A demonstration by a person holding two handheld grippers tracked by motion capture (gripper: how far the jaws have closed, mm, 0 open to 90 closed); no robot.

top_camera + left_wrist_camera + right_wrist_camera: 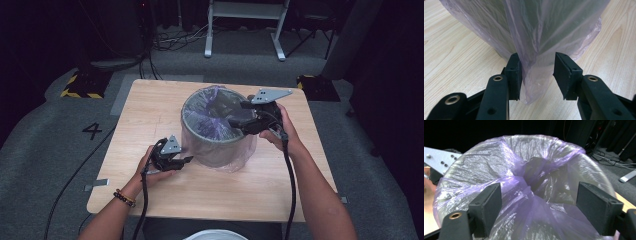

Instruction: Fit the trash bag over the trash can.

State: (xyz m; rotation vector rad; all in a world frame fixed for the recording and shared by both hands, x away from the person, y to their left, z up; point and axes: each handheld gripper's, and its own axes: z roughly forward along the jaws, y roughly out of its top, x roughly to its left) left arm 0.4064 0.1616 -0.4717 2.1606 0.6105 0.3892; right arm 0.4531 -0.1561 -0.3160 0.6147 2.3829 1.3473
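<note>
A round bin lined with a thin purple plastic bag stands mid-table. My left gripper is low at the bin's near-left side. In the left gripper view a hanging fold of the bag lies between the jaws of the left gripper; the left pad touches it and the right pad stands off it. My right gripper reaches over the bin's right rim. In the right gripper view the right gripper gapes wide above the crumpled bag, which sags into the bin's mouth.
The wooden table sits on grey carpet. A white frame and cables lie on the floor behind it. A yellow-and-black striped base stands at the back left. A "4" is marked on the floor at left.
</note>
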